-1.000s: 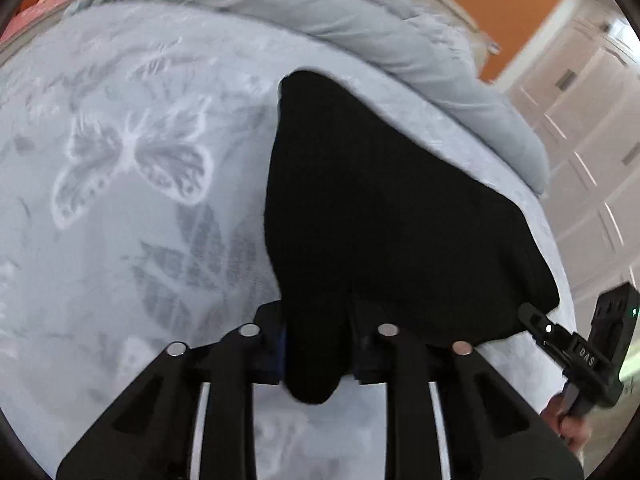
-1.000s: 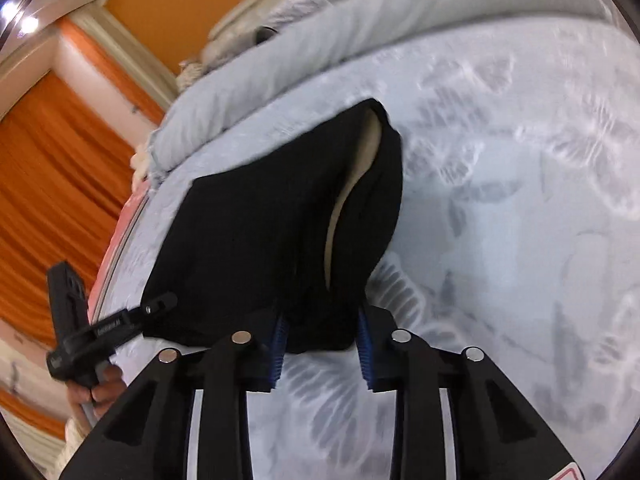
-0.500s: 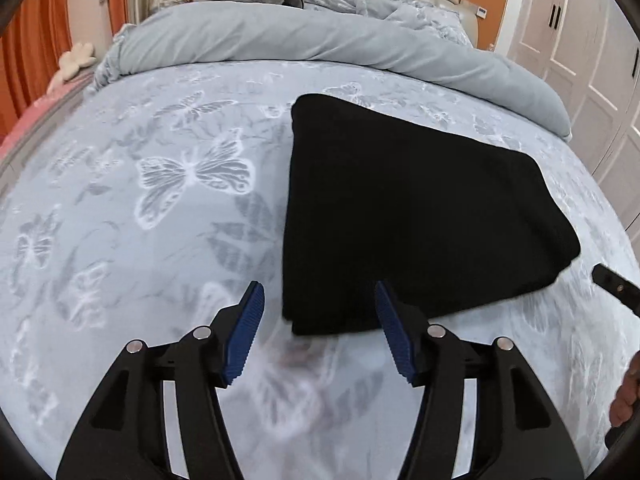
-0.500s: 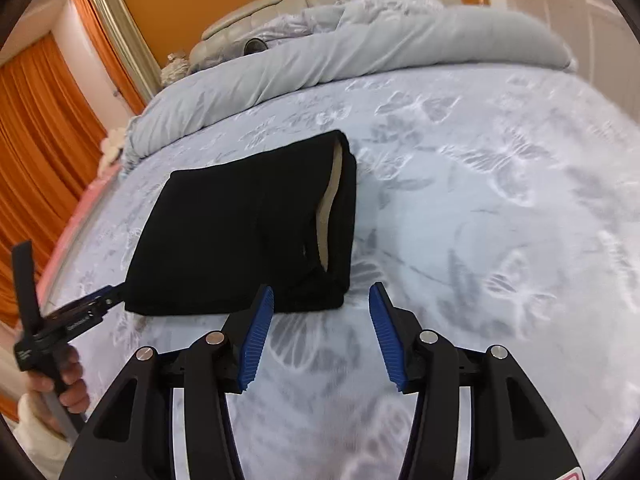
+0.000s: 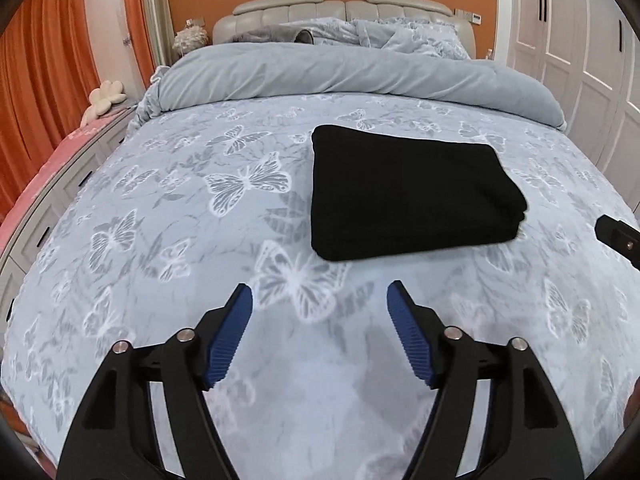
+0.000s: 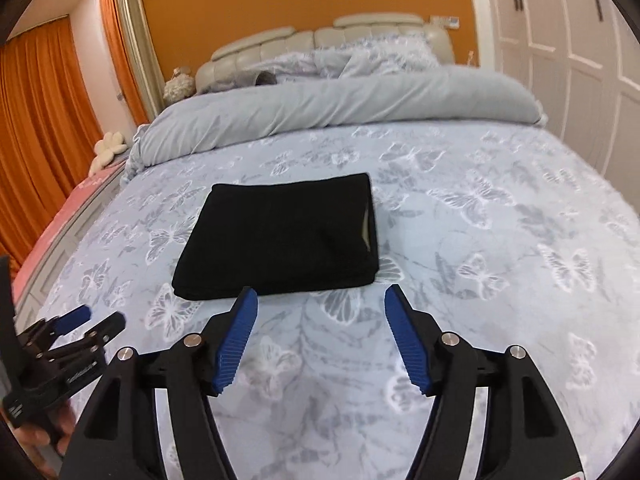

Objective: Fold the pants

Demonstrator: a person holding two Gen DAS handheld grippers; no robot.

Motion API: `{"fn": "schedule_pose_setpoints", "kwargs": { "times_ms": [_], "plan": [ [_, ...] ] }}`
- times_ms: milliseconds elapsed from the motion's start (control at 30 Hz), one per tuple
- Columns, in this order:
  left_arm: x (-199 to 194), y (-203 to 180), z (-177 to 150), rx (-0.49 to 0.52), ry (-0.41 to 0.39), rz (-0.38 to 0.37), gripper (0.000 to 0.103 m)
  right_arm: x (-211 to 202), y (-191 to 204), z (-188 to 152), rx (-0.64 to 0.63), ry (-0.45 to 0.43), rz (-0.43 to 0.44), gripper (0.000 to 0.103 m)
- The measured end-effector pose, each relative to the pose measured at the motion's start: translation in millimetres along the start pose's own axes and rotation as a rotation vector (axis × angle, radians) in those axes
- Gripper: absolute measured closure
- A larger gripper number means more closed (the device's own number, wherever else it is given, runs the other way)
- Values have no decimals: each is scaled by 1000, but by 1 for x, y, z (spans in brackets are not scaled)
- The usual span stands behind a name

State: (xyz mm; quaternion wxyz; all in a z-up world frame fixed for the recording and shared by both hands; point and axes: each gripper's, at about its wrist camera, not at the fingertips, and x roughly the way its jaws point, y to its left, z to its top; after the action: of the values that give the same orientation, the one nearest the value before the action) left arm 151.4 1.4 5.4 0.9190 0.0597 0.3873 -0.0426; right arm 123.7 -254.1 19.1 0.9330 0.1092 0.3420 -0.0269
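Right of the jaws in the left wrist view, right gripper (image 5: 618, 238) cut off by the frame edge, fingers unseen. Beyond the jaws, pants (image 6: 280, 236) folded, inner layers hidden. Headboard (image 6: 320, 40) blurred.

**Folded pants laid on the bed, both grippers held short of them**

The pants (image 5: 404, 196) are laid flat on the bedspread (image 5: 168, 216), folded into a stack. Behind them a rolled duvet (image 5: 352, 76) is spread across the bed, with pillows (image 5: 384, 32) and the headboard (image 5: 280, 6) beyond. The left gripper (image 5: 320, 304) and right gripper (image 6: 318, 300) are held before the stack, apart from it, jaws spread. Wardrobe doors (image 5: 580, 40) are seen to the right, curtains (image 6: 44, 112) to the left.
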Motion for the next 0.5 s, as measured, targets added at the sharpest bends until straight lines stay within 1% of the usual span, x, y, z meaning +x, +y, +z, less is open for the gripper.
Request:
{"fn": "schedule_pose_setpoints", "kwargs": {
  "times_ms": [67,200,300,367,500],
  "plan": [
    [-13,1,-12,-15,-7,-8,22,-10,2,-11,0,-19,-14,38],
    [-25,0,-34,-46,-18,-3,19,-20,0,-34,25,-28,-32,38],
    [-22,-2,-46,-58,-35,7,16,-13,-2,-47,41,-3,-45,38],
    [-20,-6,-48,-35,-34,-5,16,-7,0,-50,24,8,-53,38],
    [-25,-14,-49,11,-104,37,16,-2,6,-58,-25,8,-90,38]
  ]
}}
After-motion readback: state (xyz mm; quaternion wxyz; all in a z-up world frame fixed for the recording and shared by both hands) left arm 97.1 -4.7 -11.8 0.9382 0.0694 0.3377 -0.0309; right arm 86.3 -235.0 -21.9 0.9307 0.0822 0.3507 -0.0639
